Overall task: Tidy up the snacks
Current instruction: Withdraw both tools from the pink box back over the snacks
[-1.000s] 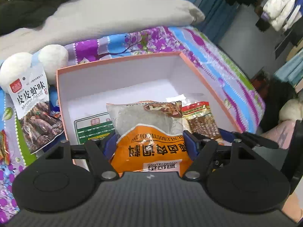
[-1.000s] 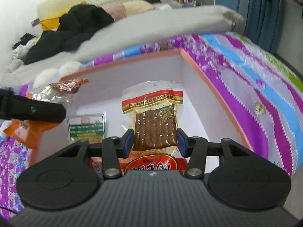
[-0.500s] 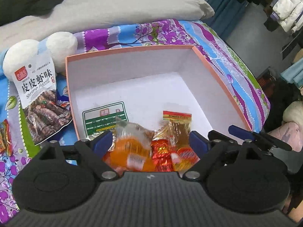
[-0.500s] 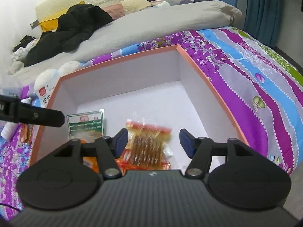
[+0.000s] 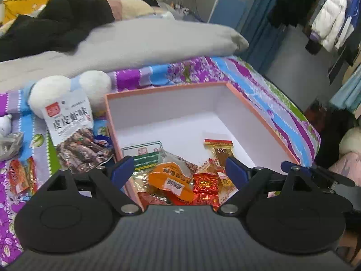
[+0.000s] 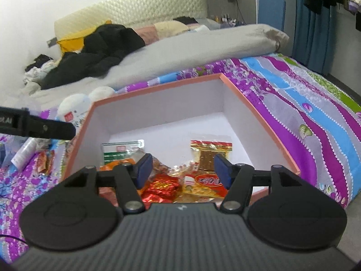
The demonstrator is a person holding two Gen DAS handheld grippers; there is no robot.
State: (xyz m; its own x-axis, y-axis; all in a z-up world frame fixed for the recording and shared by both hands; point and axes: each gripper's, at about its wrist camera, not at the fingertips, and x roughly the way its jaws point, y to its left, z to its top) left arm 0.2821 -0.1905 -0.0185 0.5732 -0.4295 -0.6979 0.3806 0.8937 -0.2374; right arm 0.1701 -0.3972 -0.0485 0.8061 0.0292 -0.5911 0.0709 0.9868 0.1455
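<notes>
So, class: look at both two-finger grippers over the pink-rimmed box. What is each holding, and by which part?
Nothing is held. The left gripper and right gripper both stand open above the snack packets, which lie loose in the pink-rimmed cardboard box.

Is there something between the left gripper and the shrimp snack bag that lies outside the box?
Nothing visible blocks it. The shrimp snack bag lies on the bedspread left of the box, uncovered, with a white plush toy behind it. The left gripper is open and empty.
</notes>
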